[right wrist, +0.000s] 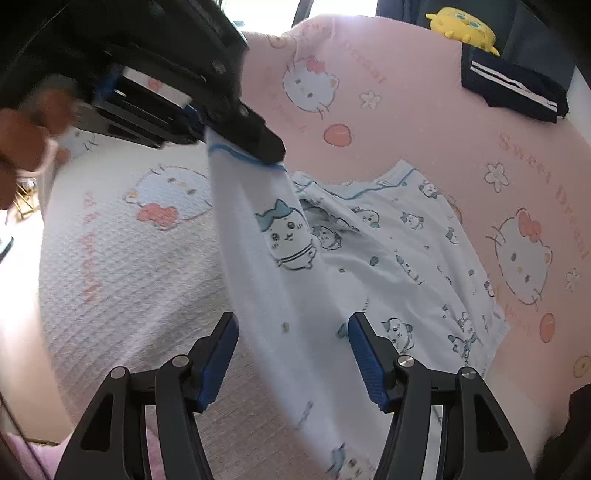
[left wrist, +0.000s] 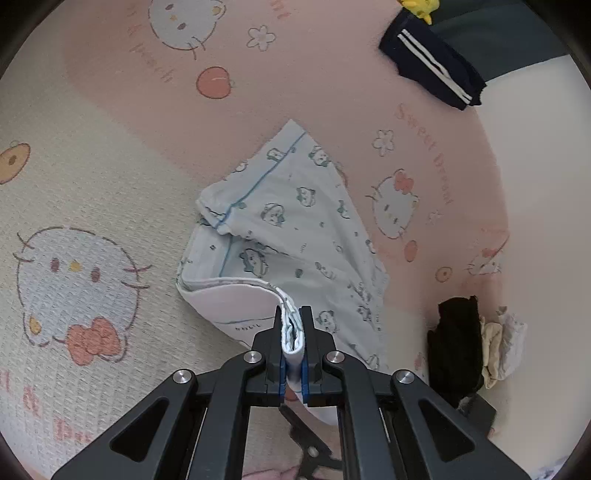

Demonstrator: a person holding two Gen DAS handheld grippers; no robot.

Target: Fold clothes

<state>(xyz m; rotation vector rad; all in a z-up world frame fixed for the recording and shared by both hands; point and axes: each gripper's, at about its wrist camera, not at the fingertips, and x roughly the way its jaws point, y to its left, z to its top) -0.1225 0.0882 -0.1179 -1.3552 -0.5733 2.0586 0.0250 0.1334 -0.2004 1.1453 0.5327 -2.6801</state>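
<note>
A pink and cream cartoon-print blanket (left wrist: 110, 166) covers the surface. On it, toward the middle, lies the pale blue printed garment (left wrist: 295, 229), partly spread, with one edge lifted off the blanket. The left gripper (left wrist: 293, 325) is clenched on that raised hem, its black jaws pinching a folded bunch of the fabric. In the right wrist view the right gripper (right wrist: 293, 332) hangs with jaws spread wide, a hanging stretch of the garment passing between the blue pads (right wrist: 365, 354) without being pressed. Farther right, a folded navy garment with white stripes (left wrist: 432, 70) rests near the blanket's far edge beside a yellow plush toy (right wrist: 461, 26). A small heap of dark and pale clothes (left wrist: 476, 343) sits at the right edge.
</note>
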